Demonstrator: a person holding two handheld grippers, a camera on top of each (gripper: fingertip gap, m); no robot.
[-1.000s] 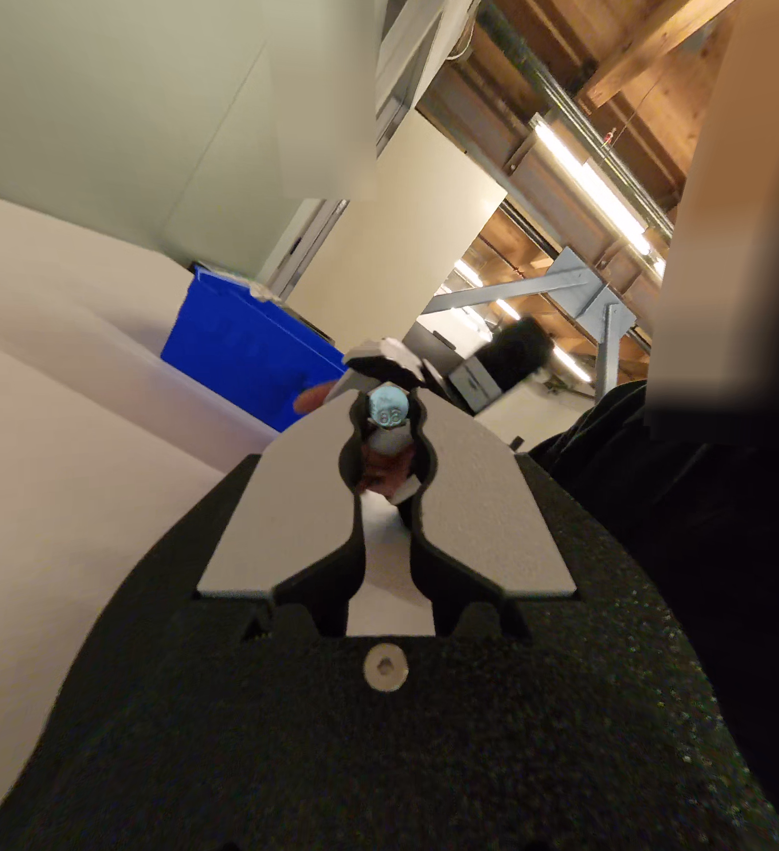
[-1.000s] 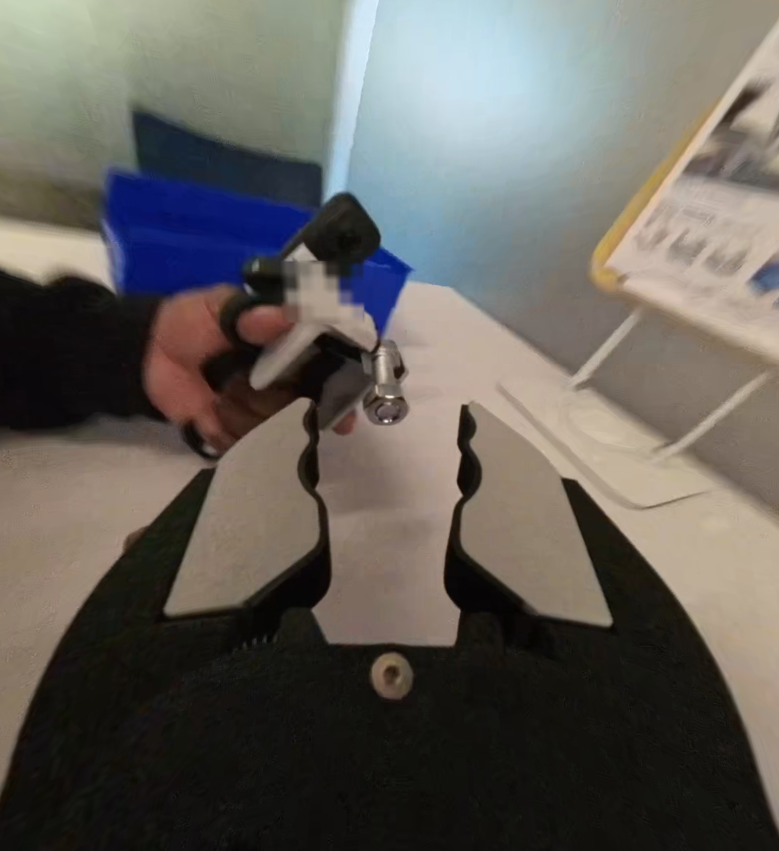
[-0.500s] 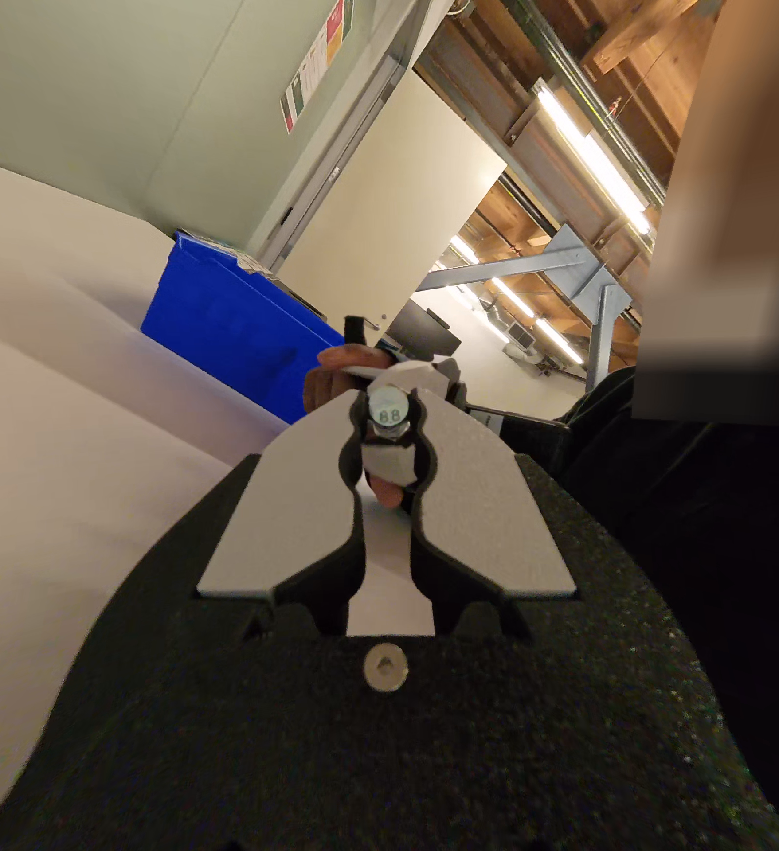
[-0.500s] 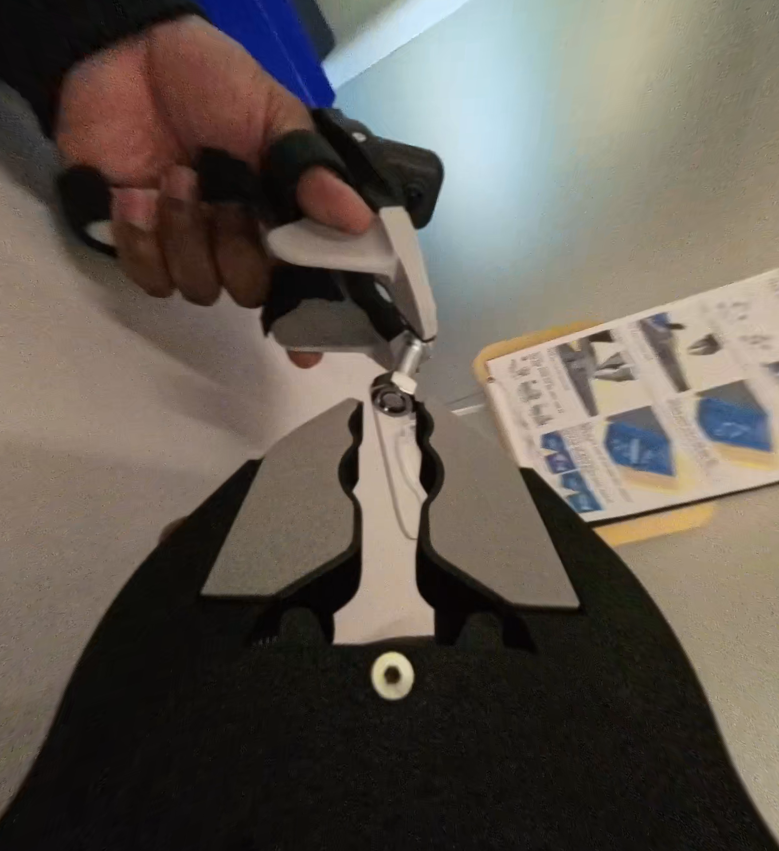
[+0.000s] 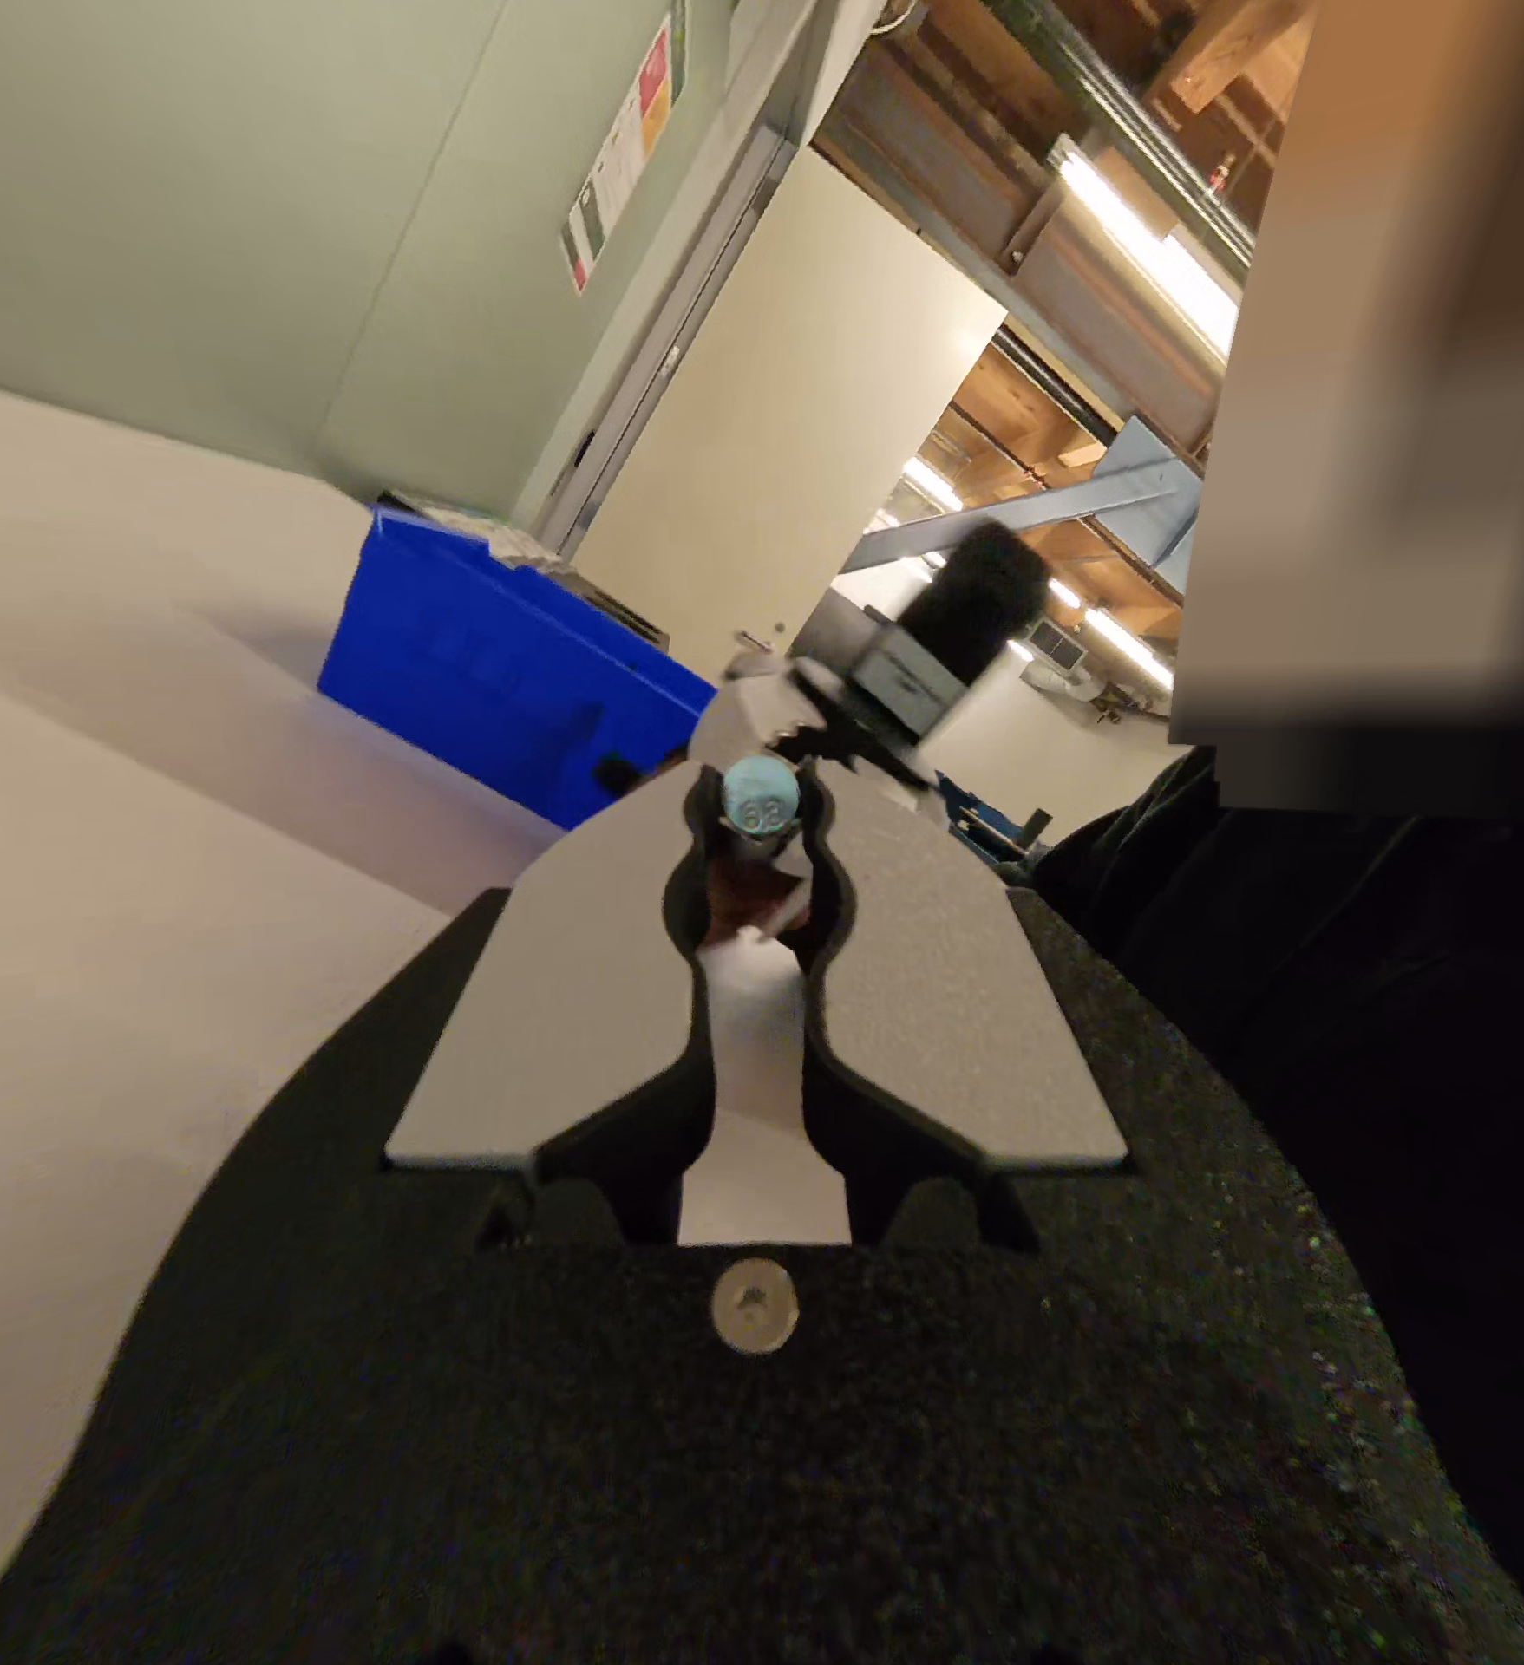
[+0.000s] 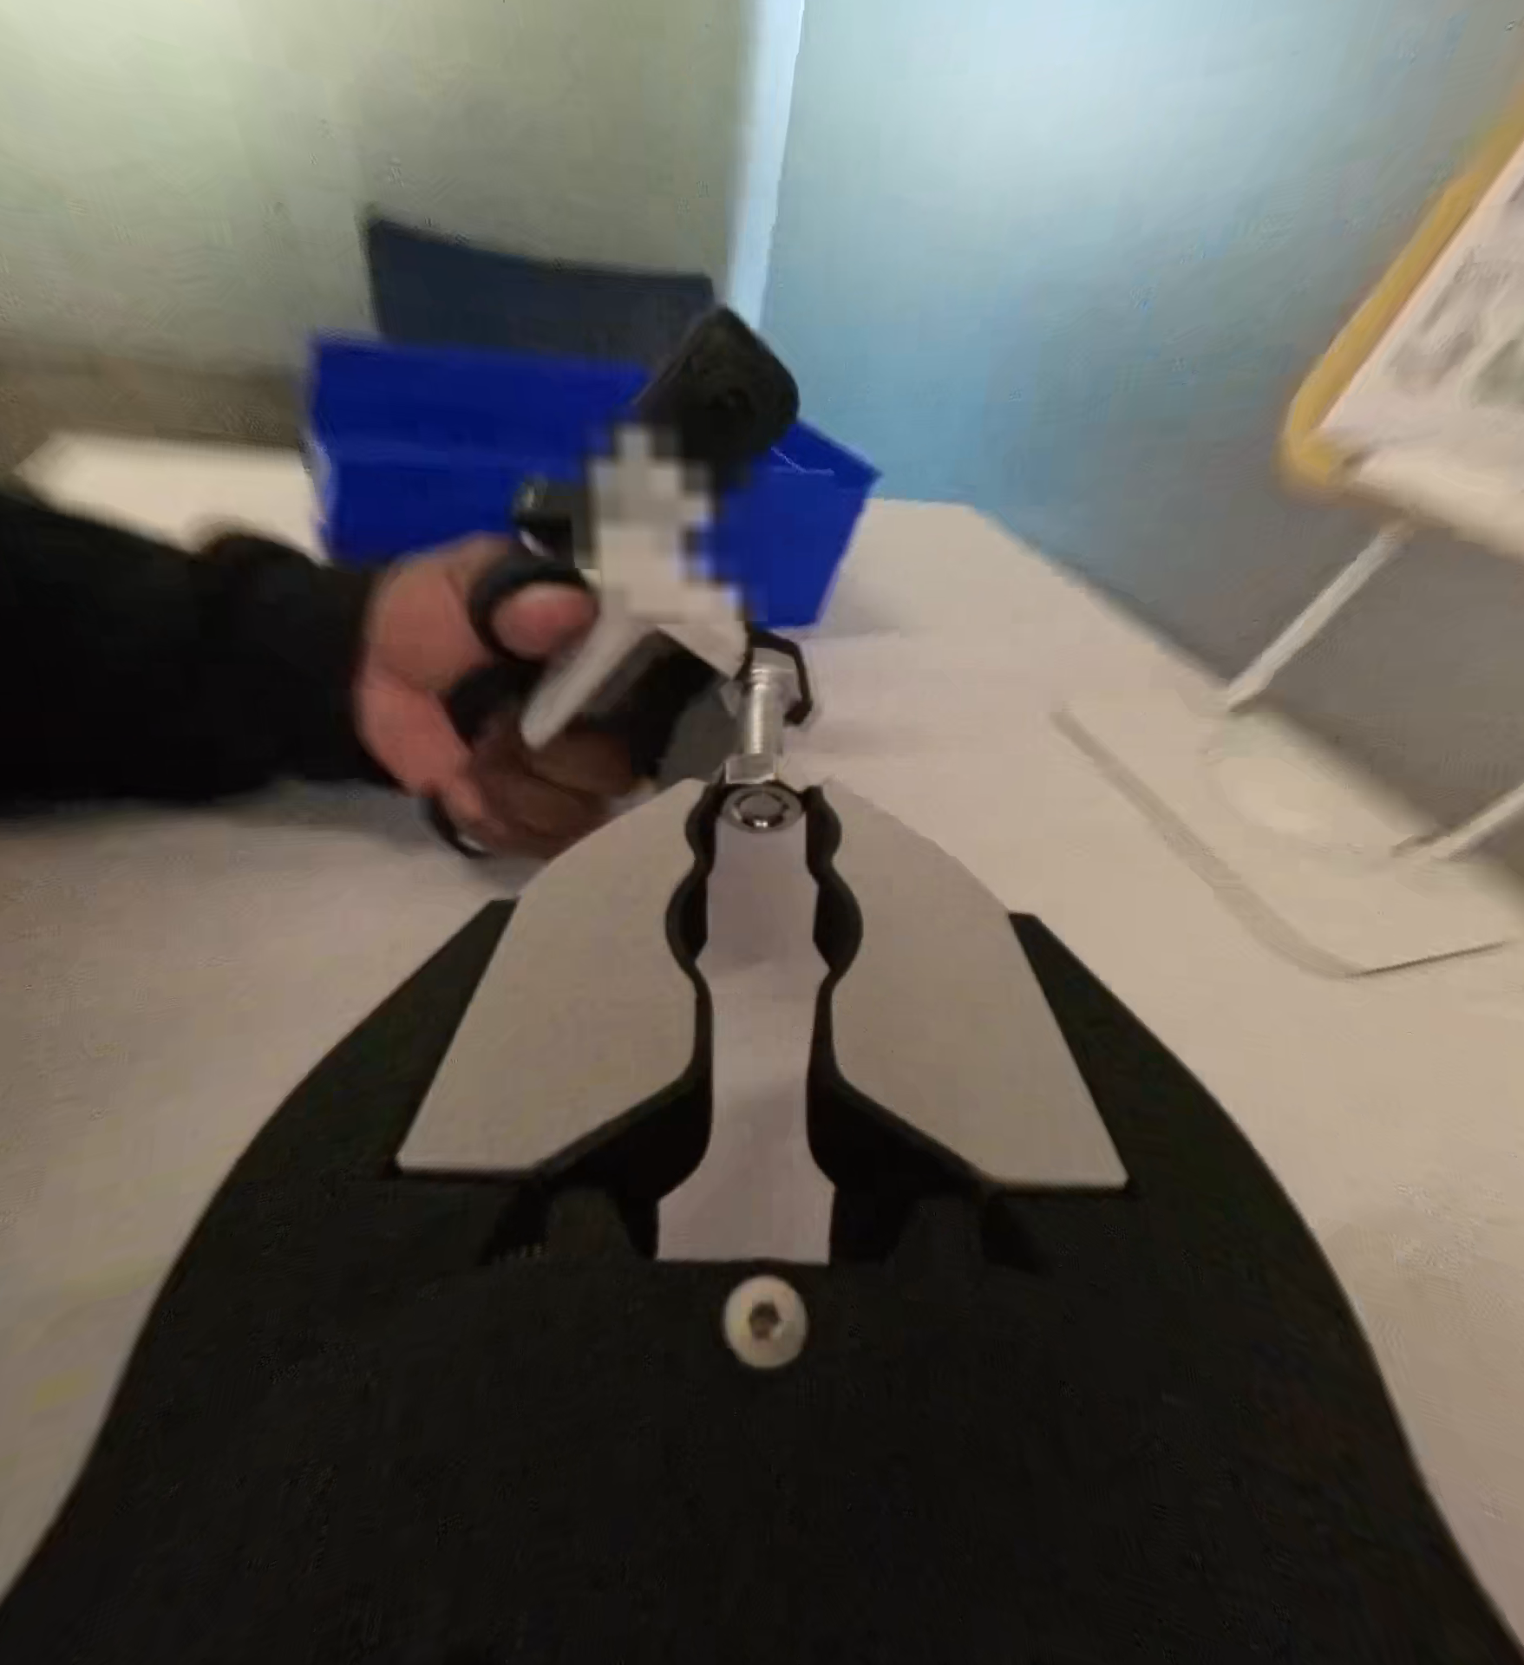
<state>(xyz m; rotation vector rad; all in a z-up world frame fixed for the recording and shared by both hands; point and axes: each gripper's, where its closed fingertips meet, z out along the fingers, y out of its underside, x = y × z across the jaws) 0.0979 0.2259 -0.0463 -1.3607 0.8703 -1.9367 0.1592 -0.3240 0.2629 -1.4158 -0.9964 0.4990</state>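
Observation:
My left gripper (image 5: 759,815) is shut on the round head of a silver bolt (image 5: 759,805), held above the white table (image 5: 109,901). In the right wrist view the bolt's shaft (image 6: 762,721) runs from the left gripper (image 6: 704,712), held in a person's hand (image 6: 442,685), down to my right gripper (image 6: 758,811). My right gripper is shut on a silver hex nut (image 6: 753,793) sitting on the bolt's end. The right gripper's fingers (image 5: 740,721) show blurred just beyond the bolt head in the left wrist view.
A blue bin (image 5: 488,676) stands on the table at the back; it also shows in the right wrist view (image 6: 433,450). A white wire stand with a printed sheet on a yellow board (image 6: 1461,360) stands at the right. A dark sleeve (image 5: 1371,991) fills the right side.
My right gripper went from wide open in front of the bolt to shut on the nut at its end, then turned with it. My left gripper kept its hold on the bolt head.

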